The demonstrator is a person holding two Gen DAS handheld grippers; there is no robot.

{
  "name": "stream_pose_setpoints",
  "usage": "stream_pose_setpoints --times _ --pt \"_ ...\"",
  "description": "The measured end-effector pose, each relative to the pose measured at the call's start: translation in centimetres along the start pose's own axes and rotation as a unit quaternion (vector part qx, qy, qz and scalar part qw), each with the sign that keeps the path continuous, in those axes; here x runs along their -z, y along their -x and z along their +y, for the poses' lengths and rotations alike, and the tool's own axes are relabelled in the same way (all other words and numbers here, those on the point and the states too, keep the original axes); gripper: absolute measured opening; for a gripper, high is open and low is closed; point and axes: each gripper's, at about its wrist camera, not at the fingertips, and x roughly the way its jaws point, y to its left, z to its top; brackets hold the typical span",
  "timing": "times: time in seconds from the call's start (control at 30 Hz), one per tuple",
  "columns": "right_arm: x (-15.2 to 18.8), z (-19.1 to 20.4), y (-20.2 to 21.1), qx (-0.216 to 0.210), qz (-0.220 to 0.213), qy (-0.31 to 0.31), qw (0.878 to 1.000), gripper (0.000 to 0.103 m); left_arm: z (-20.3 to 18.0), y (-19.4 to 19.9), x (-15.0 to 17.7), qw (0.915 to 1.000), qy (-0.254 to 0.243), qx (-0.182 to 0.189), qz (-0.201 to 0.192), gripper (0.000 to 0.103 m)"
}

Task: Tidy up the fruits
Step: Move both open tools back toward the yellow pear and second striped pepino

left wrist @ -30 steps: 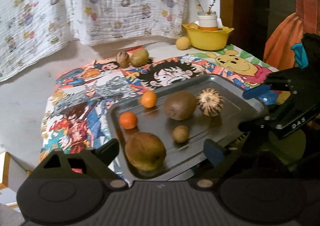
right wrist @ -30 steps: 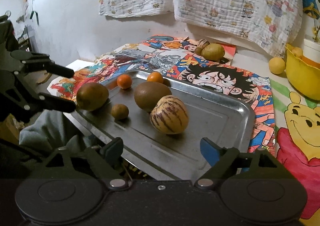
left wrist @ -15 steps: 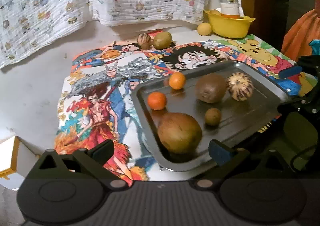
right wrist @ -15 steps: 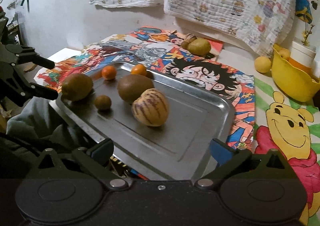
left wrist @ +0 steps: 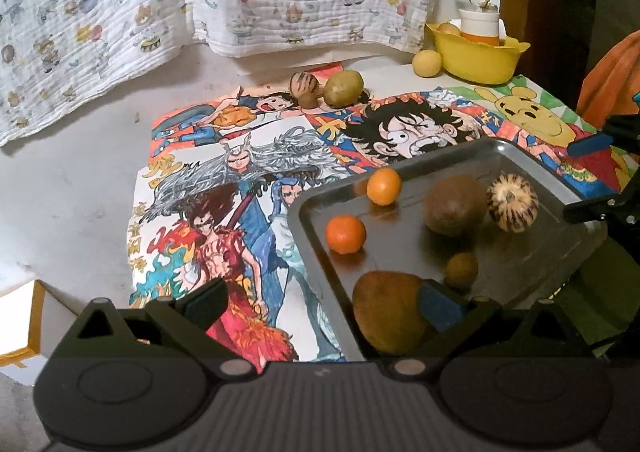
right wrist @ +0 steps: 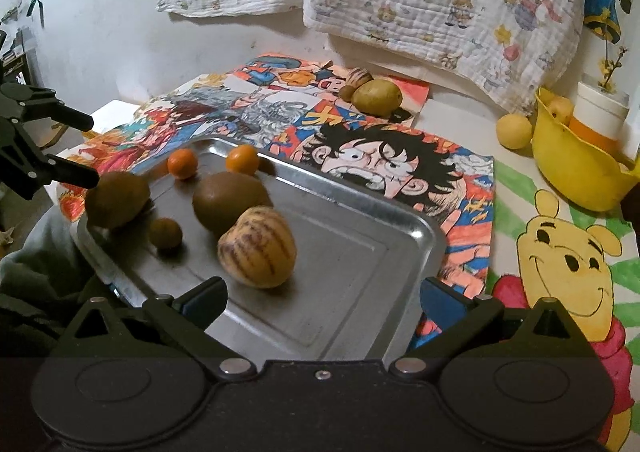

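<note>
1. The counter (left wrist: 72, 187) is carrying a cartoon mat (left wrist: 224, 179), and both tools are hanging over its near side, each released and grasping nothing.
2. The tray (right wrist: 352, 264) is lying on the mat, straight ahead of the right tool (right wrist: 320, 298) and ahead and to the right of the left tool (left wrist: 320, 300). It is holding six fruits, so I judge the sorting to be partly done, with no fruit in hand at this point.
3. The yellow bowl (right wrist: 568, 167) is sitting far ahead and right of the right tool, holding a white cup (right wrist: 600, 111) and at least one pale fruit; a yellow fruit (right wrist: 514, 131) is lying just beside it on the counter.
4. In the tray, the large brown fruit (left wrist: 390, 312) is sitting just ahead of the left tool's right finger, with a second brown fruit (right wrist: 230, 201) mid-tray.
5. The striped melon (right wrist: 258, 248) is resting just ahead of the right tool, between its fingers' lines.
6. Two oranges (left wrist: 346, 234) and a small brown fruit (left wrist: 462, 270) are sitting further in.
7. A potato-like fruit (left wrist: 343, 88) and a striped fruit (left wrist: 305, 85) are lying loose far ahead; the next move probably calls for reaching out to them.
</note>
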Motion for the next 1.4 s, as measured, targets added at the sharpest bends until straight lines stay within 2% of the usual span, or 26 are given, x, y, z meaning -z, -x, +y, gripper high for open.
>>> stream_pose_setpoints --times 0.37,0.63,0.8,1.13,1.4 --pt "-2.6 -0.7 -2.1 0.003 -0.001 0.007 1.000 0.102 1.4 -1.8 -3.0 0.9991 0.029 0.030 -0.003 0.103" --pt "-4.9 -1.5 -4.1 -0.010 -0.003 0.014 1.000 0.102 3.2 -4.5 -5.6 0.9984 0.052 0.021 0.001 0.103" --pt "-6.4 -2.7 -5.2 -0.033 -0.007 -0.005 0.999 0.102 4.3 -6.4 -7.2 0.9982 0.058 0.017 0.006 0.103" --pt "-10.0 -5.5 -8.4 0.018 -0.028 -0.037 0.999 0.102 6.0 -11.1 -10.7 0.9979 0.062 0.018 0.008 0.103" --pt "-13.5 -6.6 -11.0 0.026 -0.044 -0.022 0.998 0.102 8.3 -14.6 -13.8 0.9951 0.095 0.026 -0.001 0.103"
